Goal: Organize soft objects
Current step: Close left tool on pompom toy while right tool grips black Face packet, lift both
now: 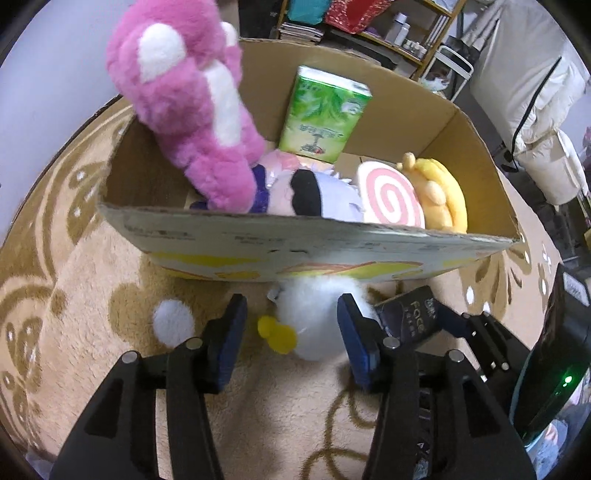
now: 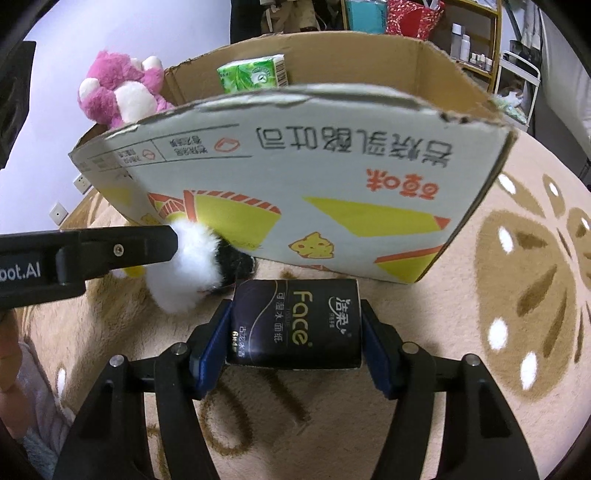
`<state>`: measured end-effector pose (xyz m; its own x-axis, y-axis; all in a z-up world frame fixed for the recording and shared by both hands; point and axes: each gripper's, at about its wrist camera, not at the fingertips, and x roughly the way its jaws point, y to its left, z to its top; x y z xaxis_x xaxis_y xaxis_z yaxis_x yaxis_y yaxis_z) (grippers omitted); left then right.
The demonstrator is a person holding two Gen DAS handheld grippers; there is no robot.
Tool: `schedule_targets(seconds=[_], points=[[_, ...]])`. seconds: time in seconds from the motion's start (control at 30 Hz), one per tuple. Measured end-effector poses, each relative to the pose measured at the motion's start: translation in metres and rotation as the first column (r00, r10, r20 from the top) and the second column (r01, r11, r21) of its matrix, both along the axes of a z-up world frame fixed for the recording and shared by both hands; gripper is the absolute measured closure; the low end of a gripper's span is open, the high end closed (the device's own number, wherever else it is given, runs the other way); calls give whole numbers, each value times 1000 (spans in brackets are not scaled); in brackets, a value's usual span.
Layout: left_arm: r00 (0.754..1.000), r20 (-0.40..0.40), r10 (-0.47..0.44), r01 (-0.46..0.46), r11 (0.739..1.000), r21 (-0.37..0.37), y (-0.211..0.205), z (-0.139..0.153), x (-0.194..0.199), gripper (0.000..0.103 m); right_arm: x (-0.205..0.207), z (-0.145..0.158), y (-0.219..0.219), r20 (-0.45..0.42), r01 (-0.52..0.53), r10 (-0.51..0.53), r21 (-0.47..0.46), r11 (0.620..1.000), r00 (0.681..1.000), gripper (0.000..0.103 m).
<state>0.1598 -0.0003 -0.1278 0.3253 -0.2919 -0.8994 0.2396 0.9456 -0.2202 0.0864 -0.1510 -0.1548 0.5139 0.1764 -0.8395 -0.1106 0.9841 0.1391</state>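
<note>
A lived-in room at home, probably a bedroom or living room.
A patterned plush carpet (image 2: 517,295) covers the floor; cluttered wooden shelves (image 1: 399,33) stand behind, with wall sockets (image 2: 57,213) low down.

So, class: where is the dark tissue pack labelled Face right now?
In the right wrist view, the dark rectangular tissue pack sits between the right hand-held gripper's fingers, on the beige patterned carpet just before the cardboard box.
</note>
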Motion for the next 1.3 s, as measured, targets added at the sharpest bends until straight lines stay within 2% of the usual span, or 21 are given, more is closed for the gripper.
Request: schedule_targets(seconds=[0.23,0.57,0.67,0.73,0.9,1.0,1.3], points=[[999,-33,-29,30,999,20,-16,-12,4,52,0,8,-21,8,34,-34,-4,999,999,34],[997,-61,-46,45,999,-10,-25,-23,3,50,4,3,-27,-20,40,-40,-18,999,999,34],[995,-70,-72,71,997,-19,-35,-29,0,56,4,2,-28,-22,40,-41,-25,999,999,34],[991,-76,-107,105,994,-32,-44,-32,-4,72,5,2,-23,-25,46,-47,-26,999,999,34],[990,-52,-131,132,991,12,-53,-31,-9,74,1,2,-33,-36,59,-60,-29,998,998,34],[993,-41,-111,112,994,12,-50,-27,-10,74,-1,4,-38,-36,62,-62,-16,998,997,34],[997,43,-68,63,993,96,-32,-1,-24,74,-7,14,-42,-3,84,-84,4,996,996,34]])
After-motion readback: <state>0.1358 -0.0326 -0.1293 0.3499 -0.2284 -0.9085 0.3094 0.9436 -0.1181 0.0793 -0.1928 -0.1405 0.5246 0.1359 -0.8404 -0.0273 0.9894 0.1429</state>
